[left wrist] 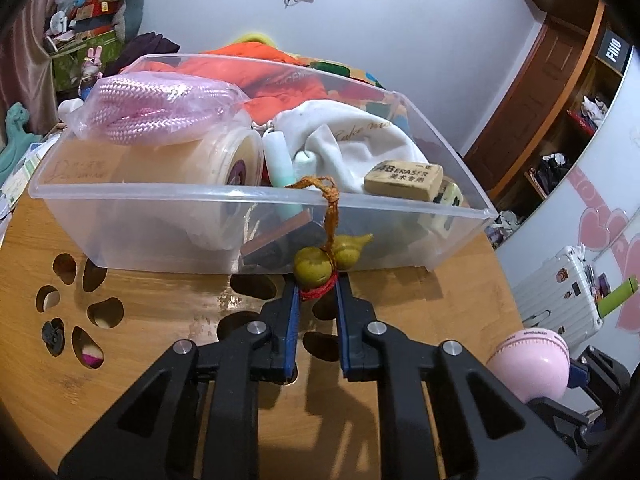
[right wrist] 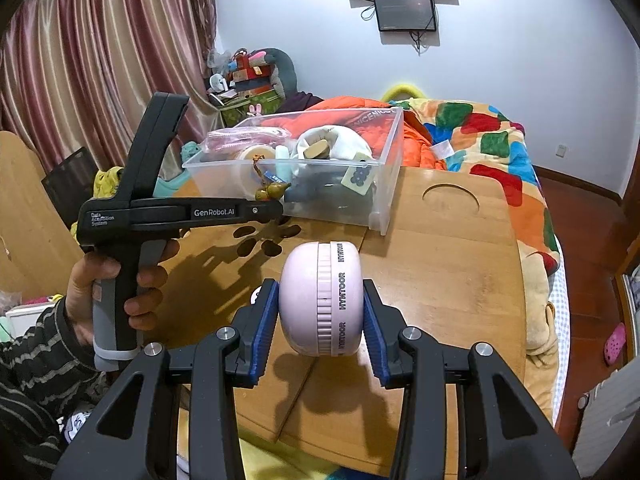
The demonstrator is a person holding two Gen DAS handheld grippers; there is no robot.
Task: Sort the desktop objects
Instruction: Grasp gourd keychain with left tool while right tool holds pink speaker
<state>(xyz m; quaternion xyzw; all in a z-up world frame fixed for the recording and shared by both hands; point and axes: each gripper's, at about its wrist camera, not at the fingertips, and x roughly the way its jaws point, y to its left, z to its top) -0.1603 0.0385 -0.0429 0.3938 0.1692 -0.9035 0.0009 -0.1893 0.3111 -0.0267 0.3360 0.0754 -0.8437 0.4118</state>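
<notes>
My left gripper [left wrist: 318, 286] is shut on a small olive-green gourd charm [left wrist: 314, 268] with a red thread and a brown cord. It holds the charm right against the near wall of a clear plastic bin [left wrist: 160, 200]; the cord loops over the bin's rim. The bin holds a pink rope in a bag [left wrist: 156, 110], a tape roll [left wrist: 240, 160], a white cloth pouch [left wrist: 352, 140] and an eraser [left wrist: 404, 180]. My right gripper [right wrist: 320, 316] is shut on a pink round HYNTOOR case [right wrist: 320, 304], held above the wooden table [right wrist: 440, 260], nearer than the bin [right wrist: 384, 184].
The wooden table has flower-shaped cutouts [left wrist: 80, 312] at left and a round recess [right wrist: 450, 198] at right. A bed with a colourful blanket [right wrist: 480, 140] lies behind the table. A white suitcase [left wrist: 560, 292] stands at right. Curtains [right wrist: 80, 60] hang at left.
</notes>
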